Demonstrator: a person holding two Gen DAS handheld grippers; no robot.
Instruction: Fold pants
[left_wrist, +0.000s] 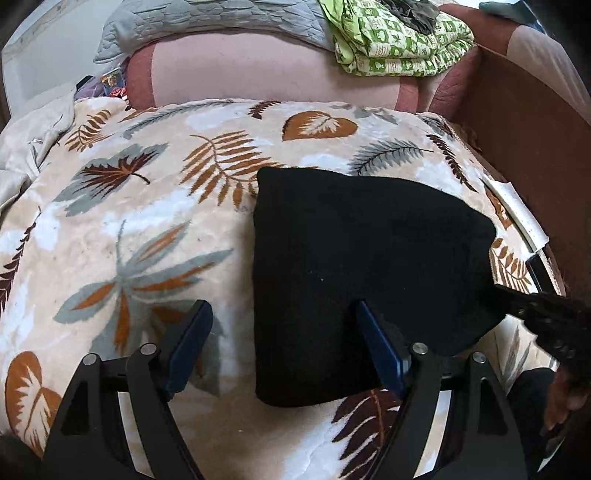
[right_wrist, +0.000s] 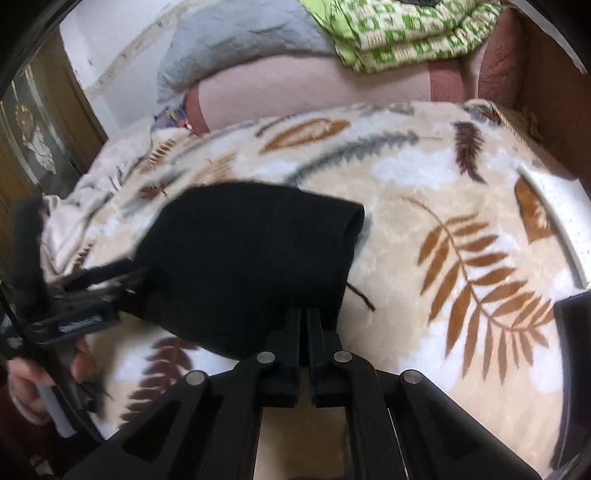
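The black pants (left_wrist: 362, 266) lie folded into a compact bundle on a leaf-patterned blanket (left_wrist: 147, 221). My left gripper (left_wrist: 280, 314) is open, its left finger over the blanket and its right finger over the pants' near-left part. In the right wrist view the pants (right_wrist: 251, 258) lie left of centre. My right gripper (right_wrist: 303, 314) is shut on the pants' near edge. The right gripper also shows at the right edge of the left wrist view (left_wrist: 517, 302), and the left gripper shows blurred at the left of the right wrist view (right_wrist: 92, 288).
A pink sofa back (left_wrist: 277, 74) rises behind the blanket, with a grey quilted pillow (left_wrist: 207, 22) and a folded green patterned cloth (left_wrist: 399, 40) on top. A brown wooden armrest (left_wrist: 535, 147) bounds the right side. A crumpled beige sheet (left_wrist: 26, 147) lies at the left.
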